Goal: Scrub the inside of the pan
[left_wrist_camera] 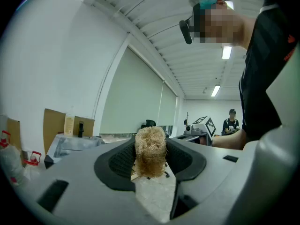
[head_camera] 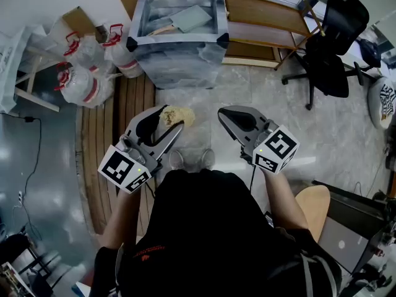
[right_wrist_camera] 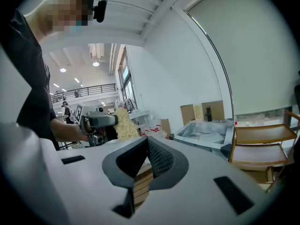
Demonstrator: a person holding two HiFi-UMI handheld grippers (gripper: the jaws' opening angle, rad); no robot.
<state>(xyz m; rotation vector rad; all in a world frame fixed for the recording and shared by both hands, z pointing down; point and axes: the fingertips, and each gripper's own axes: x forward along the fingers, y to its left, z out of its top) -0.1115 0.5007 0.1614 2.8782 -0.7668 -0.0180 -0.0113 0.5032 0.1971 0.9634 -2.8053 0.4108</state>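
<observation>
My left gripper [head_camera: 167, 117] is shut on a tan fibrous scrubber [head_camera: 179, 115], held out in front of the person at about waist height. In the left gripper view the scrubber [left_wrist_camera: 150, 151] stands upright, pinched between the black pads of the left gripper [left_wrist_camera: 151, 168]. My right gripper [head_camera: 224, 117] is level with it to the right, its jaws together with nothing between them [right_wrist_camera: 146, 143]. The right gripper view shows the scrubber [right_wrist_camera: 123, 124] off to its left. A steel basin [head_camera: 141, 37] ahead holds a flat grey square item with a wooden handle [head_camera: 185, 18]. I see no clear pan.
Clear water jugs with red handles [head_camera: 83, 82] lie left of the basin. A wooden rack [head_camera: 260, 26] and a black office chair [head_camera: 331, 48] stand to the right. Wooden slats [head_camera: 124, 104] run along the marble floor. A second person stands far off [left_wrist_camera: 230, 121].
</observation>
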